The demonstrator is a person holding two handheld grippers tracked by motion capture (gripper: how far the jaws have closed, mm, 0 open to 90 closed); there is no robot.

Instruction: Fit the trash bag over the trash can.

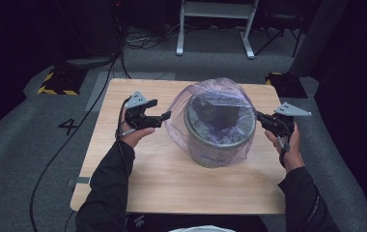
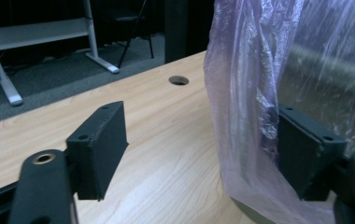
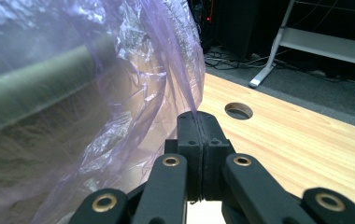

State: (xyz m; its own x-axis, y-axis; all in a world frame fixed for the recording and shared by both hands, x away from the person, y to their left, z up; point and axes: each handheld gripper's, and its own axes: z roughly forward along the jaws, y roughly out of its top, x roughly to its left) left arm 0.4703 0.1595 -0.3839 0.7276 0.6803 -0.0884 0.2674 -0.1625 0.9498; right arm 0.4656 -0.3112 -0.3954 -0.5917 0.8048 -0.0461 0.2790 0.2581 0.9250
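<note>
A round grey-green bin [image 1: 218, 140] stands mid-table, draped in a translucent purple plastic bag [image 1: 220, 94] that balloons above its rim. My left gripper [image 1: 165, 116] is at the bin's left side, open. In the left gripper view the bag [image 2: 245, 93] hangs against the right finger [image 2: 308, 154], part of the film lying between the spread jaws of the gripper [image 2: 199, 149]. My right gripper [image 1: 259, 116] sits at the bin's right side. Its jaws [image 3: 202, 128] are shut on a pinch of the bag [image 3: 157, 88], and the film pulls taut upward from them.
The wooden table [image 1: 172, 183] has bare room in front of the bin and a round cable hole [image 3: 238, 110] near its far edge. A white metal stand [image 1: 215, 29], cables and a yellow-black striped block [image 1: 58, 83] lie on the grey floor beyond.
</note>
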